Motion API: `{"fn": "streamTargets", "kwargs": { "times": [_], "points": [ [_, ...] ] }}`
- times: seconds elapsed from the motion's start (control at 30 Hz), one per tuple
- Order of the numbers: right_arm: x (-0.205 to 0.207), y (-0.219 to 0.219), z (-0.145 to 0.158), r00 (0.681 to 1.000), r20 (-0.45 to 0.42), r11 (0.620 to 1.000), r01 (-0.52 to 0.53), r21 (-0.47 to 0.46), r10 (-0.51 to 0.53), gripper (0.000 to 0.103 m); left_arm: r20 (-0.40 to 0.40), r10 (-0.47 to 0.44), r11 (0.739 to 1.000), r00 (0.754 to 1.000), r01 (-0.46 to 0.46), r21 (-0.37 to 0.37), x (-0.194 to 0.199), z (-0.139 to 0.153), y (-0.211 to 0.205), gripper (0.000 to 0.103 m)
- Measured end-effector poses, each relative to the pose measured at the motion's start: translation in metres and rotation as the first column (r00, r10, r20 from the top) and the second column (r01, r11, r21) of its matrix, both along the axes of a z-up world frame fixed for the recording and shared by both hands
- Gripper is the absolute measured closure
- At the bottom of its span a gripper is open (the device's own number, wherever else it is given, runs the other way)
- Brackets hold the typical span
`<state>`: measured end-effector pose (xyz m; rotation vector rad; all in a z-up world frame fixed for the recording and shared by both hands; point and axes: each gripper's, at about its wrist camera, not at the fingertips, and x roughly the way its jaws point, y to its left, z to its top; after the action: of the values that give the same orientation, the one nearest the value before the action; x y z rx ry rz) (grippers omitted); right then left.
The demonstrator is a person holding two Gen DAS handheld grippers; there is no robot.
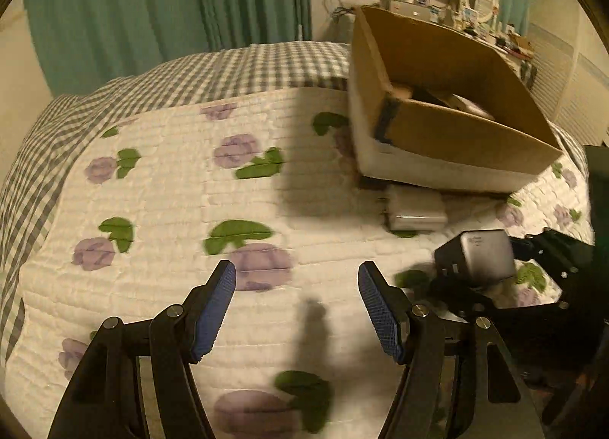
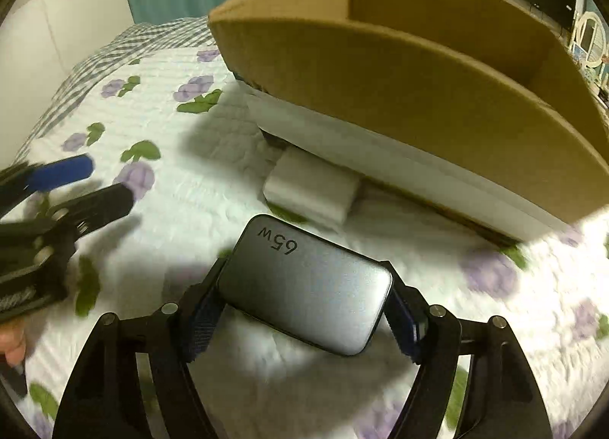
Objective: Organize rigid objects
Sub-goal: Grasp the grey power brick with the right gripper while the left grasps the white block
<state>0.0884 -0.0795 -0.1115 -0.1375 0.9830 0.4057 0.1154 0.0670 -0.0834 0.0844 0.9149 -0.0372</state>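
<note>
Grey charger (image 2: 304,287), rounded corners, marked "65W", clamped between the pads of the right gripper (image 2: 304,309), long axis across the jaws. Cardboard box (image 2: 399,70) ahead of it holds items, apparently dark and pale, unclear. White charger (image 2: 310,188) lies between. Left gripper (image 1: 297,309) spread wide, holding nothing

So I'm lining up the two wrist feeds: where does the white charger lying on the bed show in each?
Left wrist: white charger right of centre, just below the cardboard box.
Right wrist: white charger near centre, by the cardboard box's lower edge, beyond the grey 65W charger.
Shared landmark: the cardboard box.
</note>
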Motion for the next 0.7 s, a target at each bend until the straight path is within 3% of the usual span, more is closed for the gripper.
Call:
{"fn": "streamTargets", "kwargs": {
  "times": [0.33,0.57,0.7],
  "points": [
    [-0.006,-0.096,0.026,0.973,0.040,0.974,0.229,0.005,-0.229,0.028,-0.065,-0.101,0.995,0.993,0.099,-0.030,0.026,-0.012,-0.067,0.033],
    [0.007,-0.127,0.018,0.958,0.008,0.958,0.285,0.043,-0.285,0.028,-0.069,-0.042,0.998,0.997,0.038,-0.055,0.054,-0.037,-0.085,0.033],
    [0.015,-0.123,0.012,0.958,-0.007,0.956,0.287,0.054,-0.287,0.028,-0.053,-0.016,0.995,0.998,0.011,-0.096,0.064,-0.047,-0.091,0.033]
  ]
}}
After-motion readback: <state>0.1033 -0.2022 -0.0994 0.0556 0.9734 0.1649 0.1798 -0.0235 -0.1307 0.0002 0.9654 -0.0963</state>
